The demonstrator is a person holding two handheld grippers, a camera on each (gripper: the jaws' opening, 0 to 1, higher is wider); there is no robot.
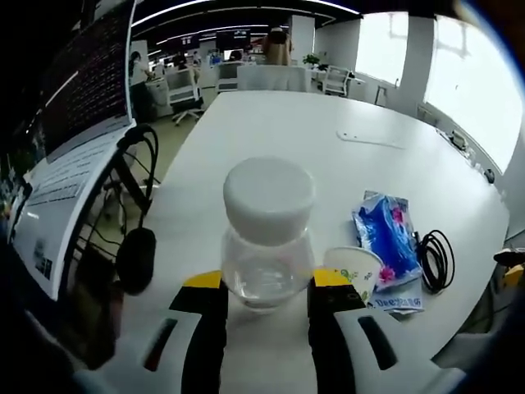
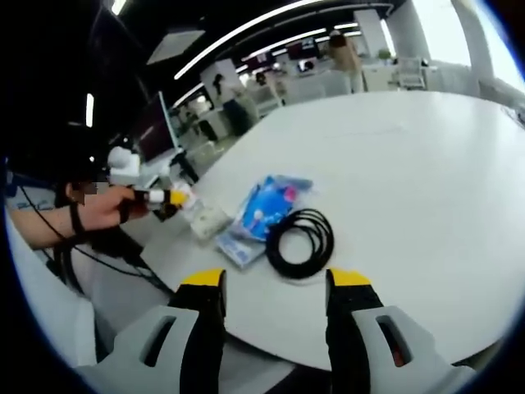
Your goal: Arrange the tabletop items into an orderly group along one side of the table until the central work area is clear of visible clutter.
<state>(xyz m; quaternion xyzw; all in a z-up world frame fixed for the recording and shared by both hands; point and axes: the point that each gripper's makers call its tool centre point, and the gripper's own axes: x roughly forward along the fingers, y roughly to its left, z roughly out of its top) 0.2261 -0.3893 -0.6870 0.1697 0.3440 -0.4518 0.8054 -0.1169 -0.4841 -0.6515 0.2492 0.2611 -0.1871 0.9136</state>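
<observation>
White table (image 1: 328, 115): left hand-held gripper (image 1: 267, 291) clamps jar (image 1: 268, 234); right hand-held gripper (image 2: 274, 283) gapes, empty.

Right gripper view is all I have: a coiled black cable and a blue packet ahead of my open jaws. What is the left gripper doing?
Observer: The left gripper has its jaws around a clear jar with a white lid.
Operator: Anything beside that jar?
Observer: A paper cup stands just to its right, against the blue packet.
Operator: And on its other side?
Observer: Black headphones hang by an open laptop at the table edge.
Operator: Further up the table?
Observer: A flat white object, too small to tell what it is.
</observation>
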